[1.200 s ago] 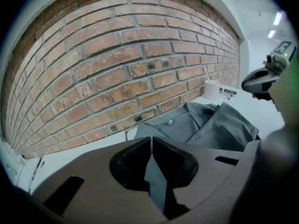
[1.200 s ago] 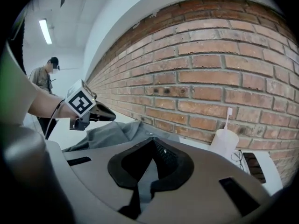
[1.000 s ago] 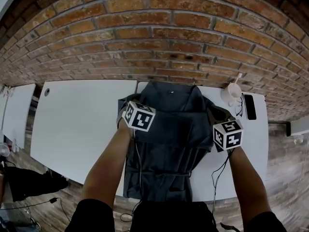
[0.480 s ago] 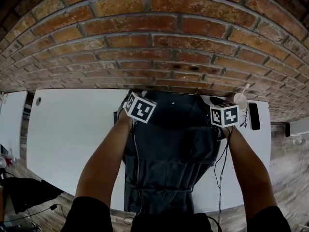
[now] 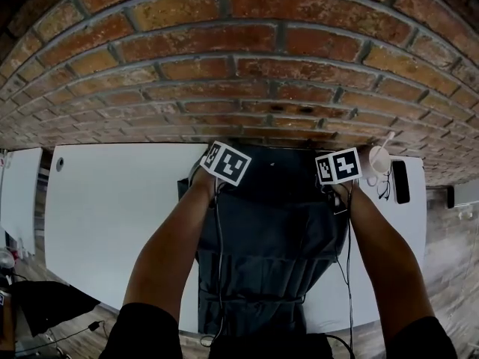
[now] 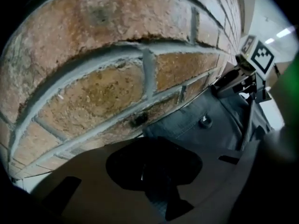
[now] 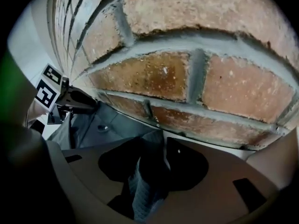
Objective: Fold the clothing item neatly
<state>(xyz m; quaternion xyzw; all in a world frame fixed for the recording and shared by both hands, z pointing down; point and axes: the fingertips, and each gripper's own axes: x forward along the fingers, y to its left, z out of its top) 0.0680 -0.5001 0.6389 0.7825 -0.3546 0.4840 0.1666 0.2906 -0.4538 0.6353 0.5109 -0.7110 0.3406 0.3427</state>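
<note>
By the brick wall (image 5: 239,66), the left gripper (image 6: 148,174) has just been closing onto the garment (image 5: 269,238); the right gripper (image 7: 152,169), jaws newly opened wide, straddles slack cloth. Likely flattening its top edge.

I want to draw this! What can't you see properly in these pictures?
- Head view: the dark grey garment's near hem, hidden behind the person's black shirt.
- Head view: what is in the white cup, too small to tell.
- Left gripper view: the right side, covered by a dark blurry shape.

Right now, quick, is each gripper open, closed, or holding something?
Left gripper: just been closing partway; whether it grips the dark garment cannot be told.
Right gripper: open, just opened wide; garment fabric appears inside, unpinched.
</note>
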